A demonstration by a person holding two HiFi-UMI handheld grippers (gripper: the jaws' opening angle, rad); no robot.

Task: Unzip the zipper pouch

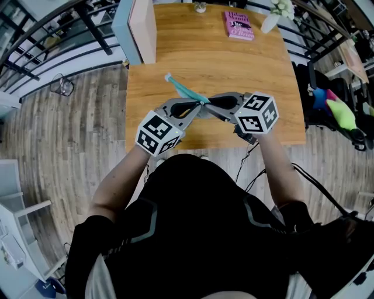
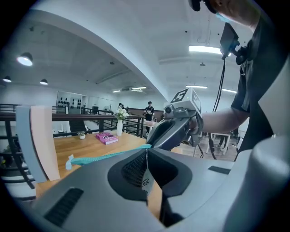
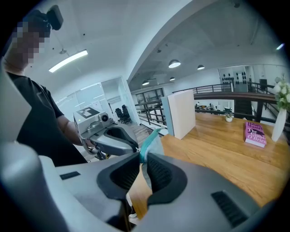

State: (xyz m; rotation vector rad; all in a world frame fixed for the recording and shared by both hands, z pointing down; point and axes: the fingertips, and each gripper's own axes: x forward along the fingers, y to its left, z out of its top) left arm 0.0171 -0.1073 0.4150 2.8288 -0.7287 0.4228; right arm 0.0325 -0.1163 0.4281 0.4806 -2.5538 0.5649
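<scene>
A teal zipper pouch hangs in the air over the wooden table, stretching away to the upper left from where the two grippers meet. My left gripper comes in from the lower left and my right gripper from the right, tip to tip at the pouch's near end. In the left gripper view the jaws of the left gripper are shut, with the pouch's thin teal edge running out from the tips. Its zipper pull is hidden. In the right gripper view the right gripper is shut on the teal fabric.
A white and blue board stands at the table's far left. A pink book, a white vase with flowers and a small pot sit at the far edge. Railings and wood floor surround the table; bags lie at the right.
</scene>
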